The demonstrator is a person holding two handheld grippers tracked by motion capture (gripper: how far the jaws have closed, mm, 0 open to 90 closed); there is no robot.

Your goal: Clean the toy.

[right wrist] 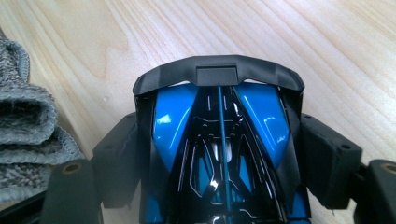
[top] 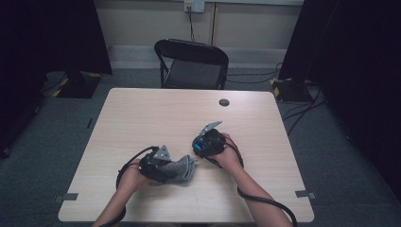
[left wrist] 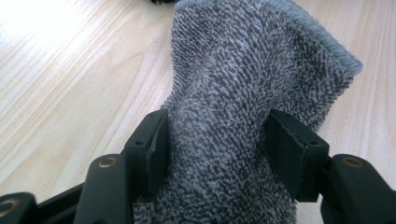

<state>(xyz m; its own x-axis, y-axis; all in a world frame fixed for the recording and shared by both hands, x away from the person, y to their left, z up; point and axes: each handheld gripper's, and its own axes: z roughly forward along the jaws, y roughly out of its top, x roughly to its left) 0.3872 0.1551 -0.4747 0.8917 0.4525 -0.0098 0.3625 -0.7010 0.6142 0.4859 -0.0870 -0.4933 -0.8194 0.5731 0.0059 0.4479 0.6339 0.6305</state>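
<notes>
A grey terry cloth [top: 182,170] lies bunched on the near middle of the wooden table [top: 156,113]. My left gripper [top: 163,166] is shut on it; in the left gripper view the cloth [left wrist: 243,93] rises between both pads [left wrist: 156,149] and drapes forward. My right gripper [top: 202,146] is shut on a blue and black toy car [top: 200,144], just right of the cloth. In the right gripper view the toy car [right wrist: 219,140] sits squeezed between the jaws, its black spoiler pointing away, and folded cloth layers [right wrist: 23,121] lie at the left edge.
A black folding chair [top: 193,64] stands beyond the table's far edge. A dark round grommet [top: 224,102] sits in the tabletop at the far right. Tape marks [top: 306,194] lie near the front corners. Cables run over the floor at right.
</notes>
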